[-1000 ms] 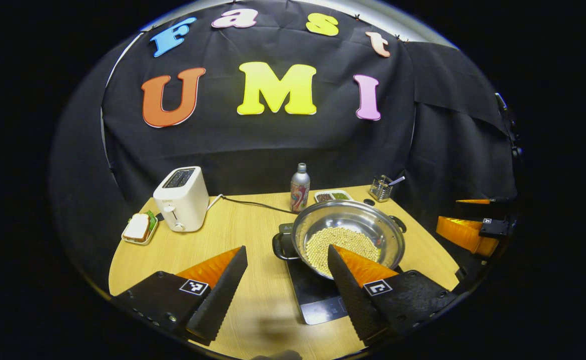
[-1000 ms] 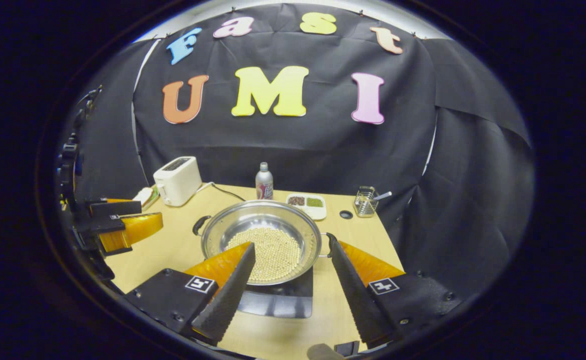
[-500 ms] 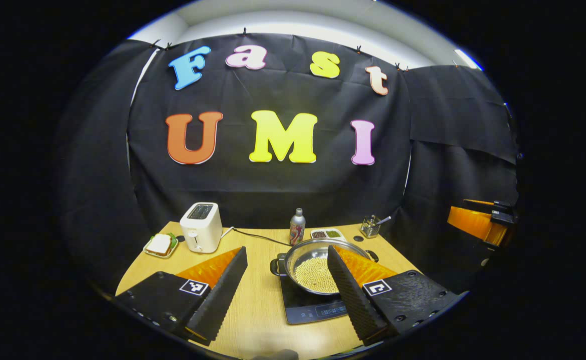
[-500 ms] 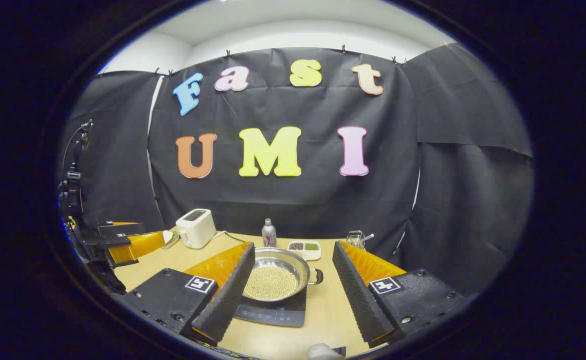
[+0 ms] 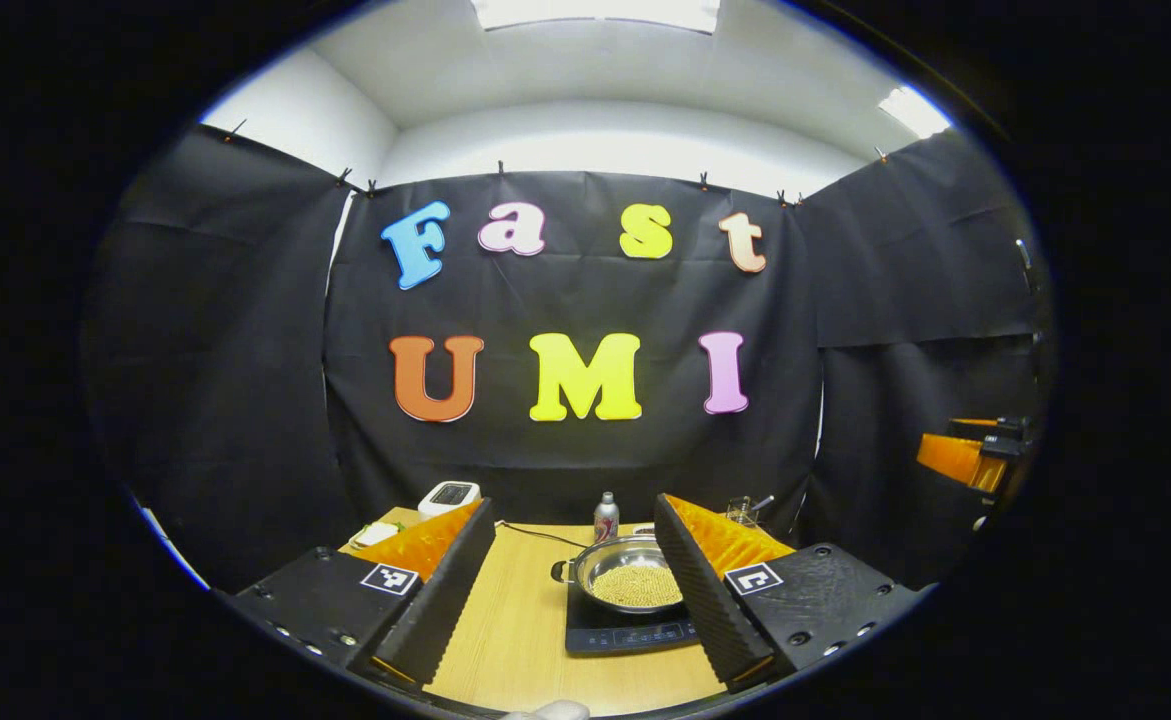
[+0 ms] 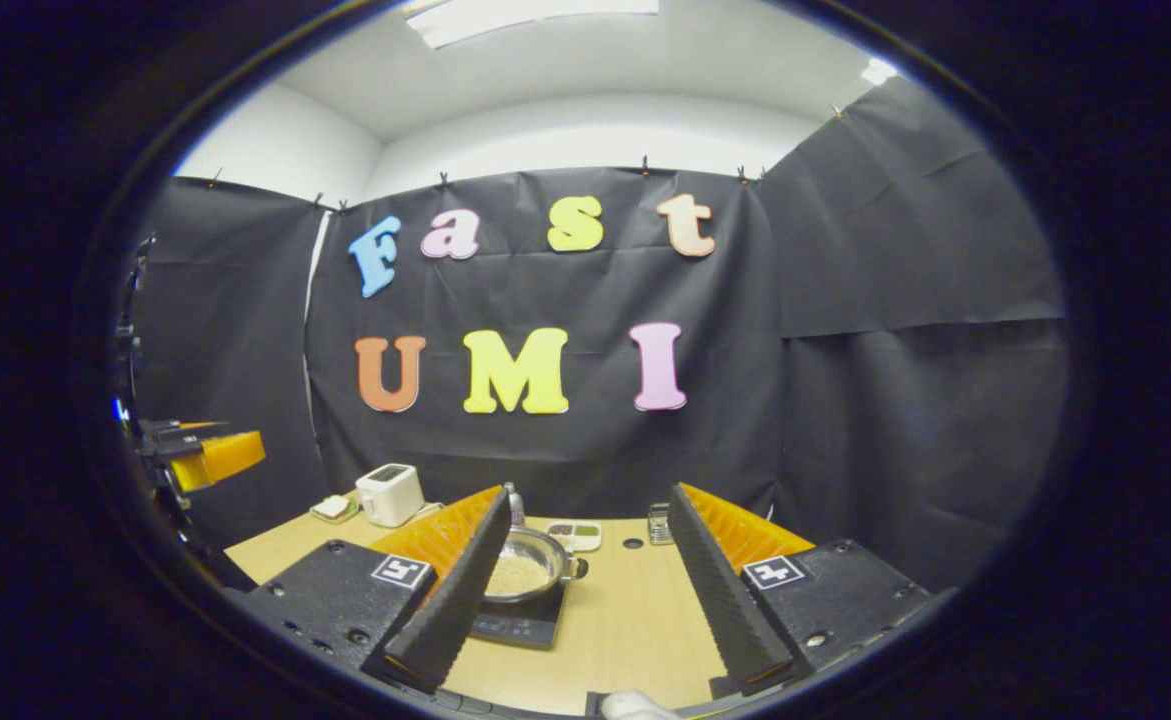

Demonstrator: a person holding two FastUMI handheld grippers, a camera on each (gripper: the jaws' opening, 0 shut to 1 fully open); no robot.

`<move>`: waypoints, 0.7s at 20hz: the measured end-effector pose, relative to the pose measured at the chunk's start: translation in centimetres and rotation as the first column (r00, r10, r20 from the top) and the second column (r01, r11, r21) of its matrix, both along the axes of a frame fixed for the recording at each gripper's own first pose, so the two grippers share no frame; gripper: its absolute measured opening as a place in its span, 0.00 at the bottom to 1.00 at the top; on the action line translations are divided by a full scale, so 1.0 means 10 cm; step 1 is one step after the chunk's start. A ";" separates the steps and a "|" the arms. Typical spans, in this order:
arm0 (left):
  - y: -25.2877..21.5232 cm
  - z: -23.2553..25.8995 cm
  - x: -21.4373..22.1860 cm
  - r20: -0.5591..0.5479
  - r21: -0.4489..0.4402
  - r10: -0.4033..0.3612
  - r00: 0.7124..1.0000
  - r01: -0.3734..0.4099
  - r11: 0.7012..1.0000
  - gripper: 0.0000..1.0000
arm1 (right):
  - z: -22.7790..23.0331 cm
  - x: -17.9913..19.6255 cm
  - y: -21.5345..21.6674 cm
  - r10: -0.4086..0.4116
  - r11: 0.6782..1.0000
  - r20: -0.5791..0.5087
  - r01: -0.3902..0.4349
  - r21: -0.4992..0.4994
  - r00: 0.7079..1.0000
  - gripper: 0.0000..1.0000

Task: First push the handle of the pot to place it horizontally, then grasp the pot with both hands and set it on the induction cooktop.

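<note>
While on the cooktop [image 5: 630, 632], the pot [image 5: 635, 583] sits beyond both hand-held grippers.

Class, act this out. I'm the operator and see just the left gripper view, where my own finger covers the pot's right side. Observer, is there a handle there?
Observer: Yes. In the right gripper view the pot has a dark handle jutting sideways from that side.
Operator: Is the right gripper open?
Observer: Yes, the right gripper has its fingers wide apart, with nothing between them.
Operator: What lies behind the pot?
Observer: A white two-compartment dish.
</note>
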State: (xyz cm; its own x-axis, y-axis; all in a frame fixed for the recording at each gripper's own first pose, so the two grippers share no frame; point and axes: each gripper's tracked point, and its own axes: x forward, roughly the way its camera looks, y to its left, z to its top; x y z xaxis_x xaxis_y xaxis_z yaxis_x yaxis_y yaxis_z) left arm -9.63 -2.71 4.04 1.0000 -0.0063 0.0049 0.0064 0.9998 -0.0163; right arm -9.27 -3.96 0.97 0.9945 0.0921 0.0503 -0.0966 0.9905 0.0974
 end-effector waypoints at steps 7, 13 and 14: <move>0.21 -0.14 -0.56 0.000 0.036 0.083 0.997 -0.083 0.996 0.95 | -0.18 -0.25 -0.10 0.016 0.999 -0.011 -0.016 0.042 1.000 0.98; 0.26 -0.20 -0.70 -0.020 0.044 0.095 0.995 -0.094 0.995 0.95 | -0.22 -0.35 -0.04 0.027 0.998 -0.009 -0.026 0.048 1.000 0.98; 0.25 -0.20 -0.70 -0.022 0.043 0.089 0.996 -0.088 0.995 0.95 | -0.23 -0.35 -0.04 0.025 0.998 -0.012 -0.025 0.051 1.000 0.99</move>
